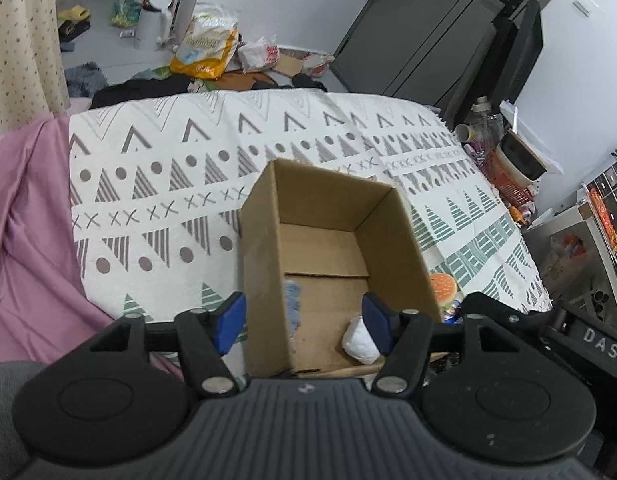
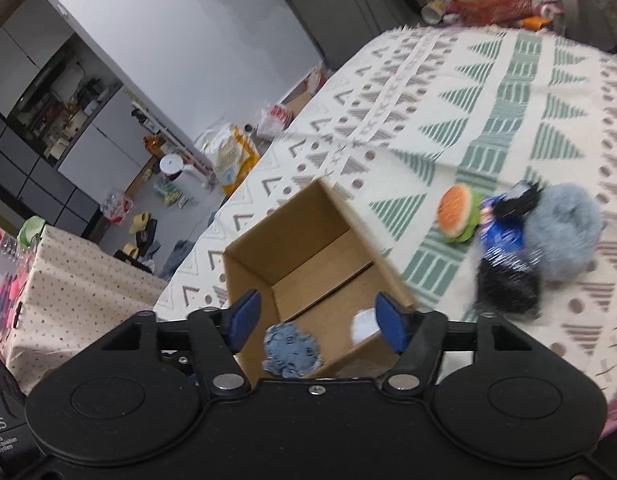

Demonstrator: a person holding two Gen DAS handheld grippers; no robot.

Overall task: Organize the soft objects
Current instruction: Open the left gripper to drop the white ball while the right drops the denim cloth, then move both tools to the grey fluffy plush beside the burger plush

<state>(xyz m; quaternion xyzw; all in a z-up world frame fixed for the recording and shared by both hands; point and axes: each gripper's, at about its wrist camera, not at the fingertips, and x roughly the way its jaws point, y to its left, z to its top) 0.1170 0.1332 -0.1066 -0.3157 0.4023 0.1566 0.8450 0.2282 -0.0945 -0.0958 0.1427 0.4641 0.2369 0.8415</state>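
Two fisheye views look forward along a pair of hand-held grippers above a surface covered by a cream cloth (image 1: 156, 184) printed with triangles, dots and crosses; whether a bed or a bench lies beneath cannot be told.

From the left wrist, the left hand-held gripper (image 1: 304, 322) has its blue-padded fingers (image 1: 228, 322) spread wide apart and gripping nothing. Directly ahead of it and between the fingers stands an open cardboard box (image 1: 264, 248), upright, its near left wall rising just inside the left finger. On the box floor, close to the right finger, lies a small white soft lump (image 1: 358, 342). A frayed blue-grey soft piece (image 1: 293, 304) sits against the inside of the left wall. Beyond the box's right wall, just ahead and to the right of the gripper, a plush hamburger (image 1: 443, 286) peeks out.

From the right wrist, the right hand-held gripper (image 2: 318, 322) is likewise spread open and empty. The same box (image 2: 248, 268) lies straight ahead between its fingers, with the blue-grey piece (image 2: 292, 350) near the left finger and the white lump (image 2: 362, 324) beside the right finger. Ahead and to the right, outside the box, rest the hamburger (image 2: 458, 212), a blue shiny packet-like item (image 2: 500, 238), a black fuzzy object (image 2: 506, 288) and a grey-blue fluffy ball (image 2: 562, 234), clustered and touching. This view is motion-blurred.
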